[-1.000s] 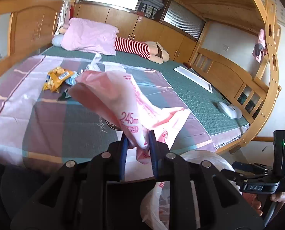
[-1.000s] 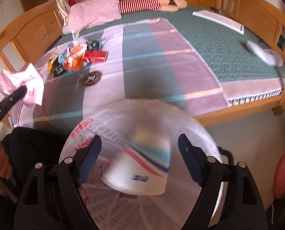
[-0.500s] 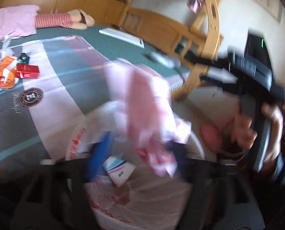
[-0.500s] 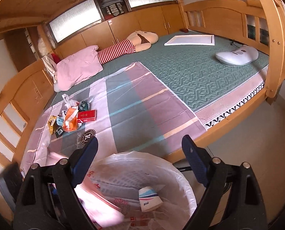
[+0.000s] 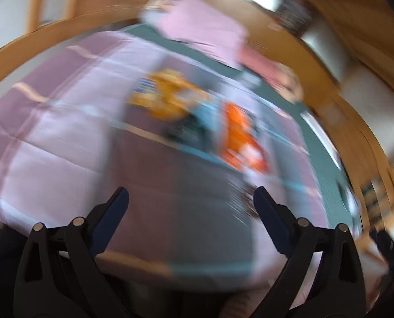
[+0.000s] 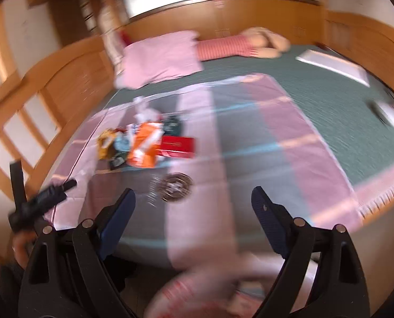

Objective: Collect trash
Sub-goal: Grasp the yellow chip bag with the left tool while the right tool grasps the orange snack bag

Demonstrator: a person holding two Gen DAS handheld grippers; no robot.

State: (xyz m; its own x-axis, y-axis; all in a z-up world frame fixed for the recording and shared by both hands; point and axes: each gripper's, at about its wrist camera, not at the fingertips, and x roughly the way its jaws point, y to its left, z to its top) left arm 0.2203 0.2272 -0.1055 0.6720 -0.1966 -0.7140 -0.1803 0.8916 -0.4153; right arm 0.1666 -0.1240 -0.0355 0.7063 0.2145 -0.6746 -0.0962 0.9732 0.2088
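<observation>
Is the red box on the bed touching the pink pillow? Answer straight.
No, the red box lies among the wrappers, well apart from the pink pillow.

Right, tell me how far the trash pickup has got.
Done: nothing these views confirm; the bin bag shows only as a blur at the bottom edge. In hand: nothing. The left hand-held gripper is opening, empty; the right hand-held gripper is open, empty. Left: the wrapper pile and red box on the blanket.

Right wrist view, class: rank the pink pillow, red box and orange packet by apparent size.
1. pink pillow, clearly largest, though farthest.
2. orange packet and red box: they look alike in size; blur prevents ranking.
</observation>
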